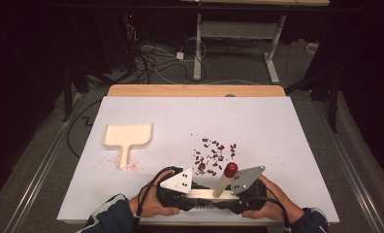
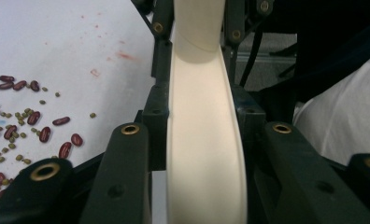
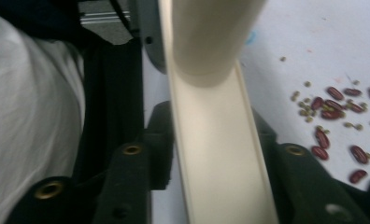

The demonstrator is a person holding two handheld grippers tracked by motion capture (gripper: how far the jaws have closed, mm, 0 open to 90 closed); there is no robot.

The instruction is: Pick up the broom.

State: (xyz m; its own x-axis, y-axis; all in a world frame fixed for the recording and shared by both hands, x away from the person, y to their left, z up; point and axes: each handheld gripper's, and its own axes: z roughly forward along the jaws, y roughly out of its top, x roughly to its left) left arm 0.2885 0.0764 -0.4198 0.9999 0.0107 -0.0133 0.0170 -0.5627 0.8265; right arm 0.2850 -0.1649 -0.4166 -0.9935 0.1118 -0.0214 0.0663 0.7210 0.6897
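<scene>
A cream hand brush [image 1: 210,194] lies level near the table's front edge, its round handle slanting up to a red tip [image 1: 231,169]. My left gripper [image 1: 194,193] is shut on the left end of its long head [image 2: 206,140]. My right gripper [image 1: 236,194] is shut on the right end [image 3: 218,154]. In both gripper views the black jaws hug the head's two sides, with the handle [image 3: 211,32] rising beyond. Red and small green beans [image 1: 214,153] lie scattered just behind the brush, also seen as beans [image 2: 29,126] and beans [image 3: 337,116].
A cream dustpan [image 1: 127,136] lies on the white table top [image 1: 277,126] at the left, with reddish specks [image 1: 132,165] by its handle. A person's sleeves and hands enter from the bottom edge. Cables and a desk frame stand on the floor beyond the table.
</scene>
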